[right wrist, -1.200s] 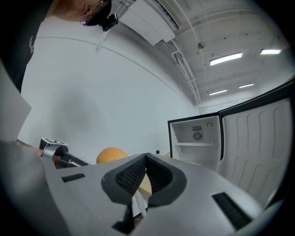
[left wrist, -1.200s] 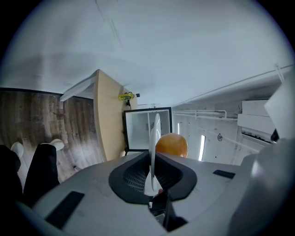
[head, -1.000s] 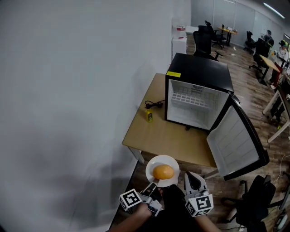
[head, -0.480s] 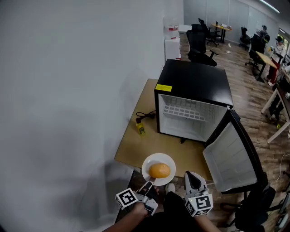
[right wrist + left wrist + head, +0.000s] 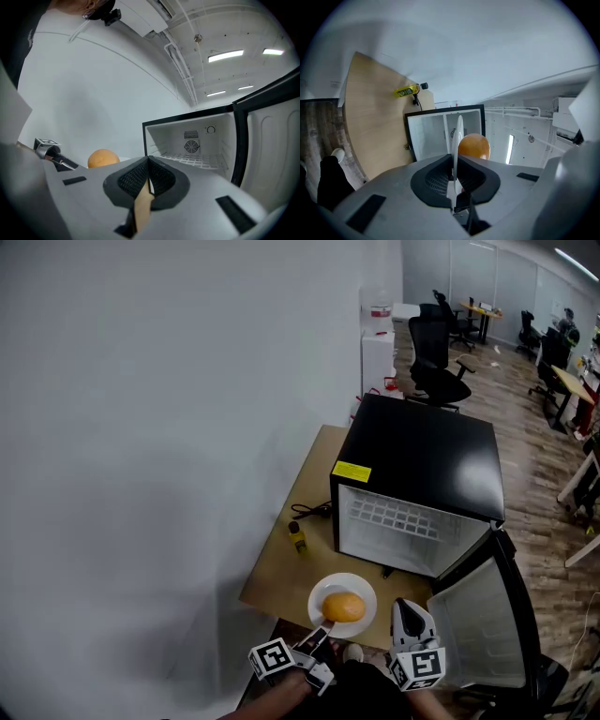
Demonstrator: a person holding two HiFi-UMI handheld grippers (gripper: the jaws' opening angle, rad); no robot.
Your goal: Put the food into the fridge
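Seen from above, a person stands at the near edge of a light wooden bench that is pushed against a plain white wall. The left hand-held gripper has its jaws clamped on the near rim of a small white plate and holds it level over the front edge of the bench. A round, orange-brown piece of food sits in the middle of the plate. In the left gripper view the plate appears edge-on, pinched between the two dark pads, with the food just beyond them. The right hand-held gripper hangs just beside the plate, to its right. Its jaws are pressed together with nothing between them, and they point toward the fridge. The fridge is a small black cube standing on the bench beyond the plate. Its door is swung wide to the right, showing a white interior with a wire shelf. The food is outside the fridge, in front of its opening. On the bench left of the fridge lie a small yellow object and a coiled black cable, well apart from the plate. Farther back a black office chair stands on a wood-patterned floor.
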